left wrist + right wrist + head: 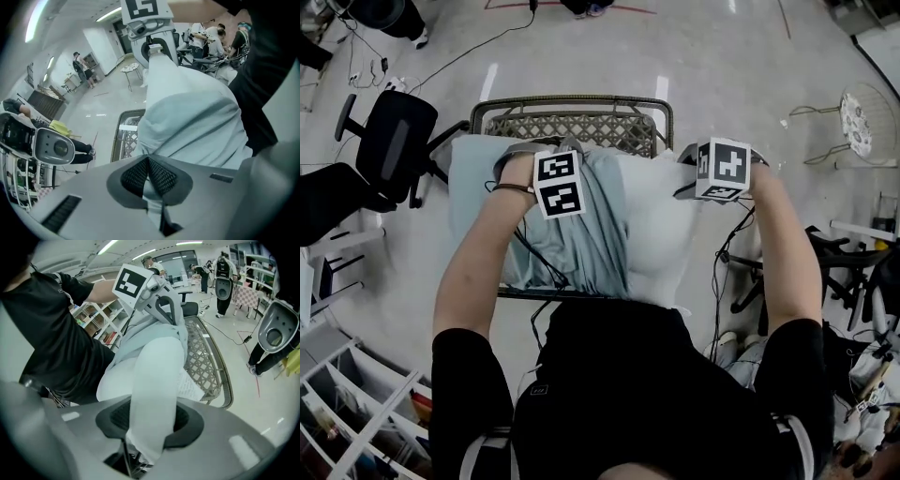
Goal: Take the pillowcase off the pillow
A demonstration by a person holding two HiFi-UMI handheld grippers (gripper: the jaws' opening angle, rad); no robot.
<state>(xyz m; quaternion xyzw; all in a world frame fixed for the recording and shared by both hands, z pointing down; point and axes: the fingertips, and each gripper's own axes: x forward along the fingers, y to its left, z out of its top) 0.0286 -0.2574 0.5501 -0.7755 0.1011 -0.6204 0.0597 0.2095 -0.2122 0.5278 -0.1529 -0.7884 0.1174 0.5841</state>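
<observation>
The pale blue pillowcase [581,244] covers the left part of the white pillow [661,244], whose right part is bare. Both lie on a wicker-lattice seat [572,117]. My left gripper [558,183] sits over the pillowcase's far edge. In the left gripper view it [148,161] is shut on a fold of the blue cloth [192,122], which rises toward the other gripper [147,28]. My right gripper [722,169] is at the pillow's far right corner. In the right gripper view its jaws [152,413] are shut on a thick fold of white pillow [154,376], with the left gripper [157,294] beyond it.
A black office chair [389,141] stands to the left and a white shelf unit [356,412] at the near left. A round wire stool [862,122] and black frames [853,272] crowd the right. Cables trail from the seat. A printed sheet [190,385] lies on the lattice.
</observation>
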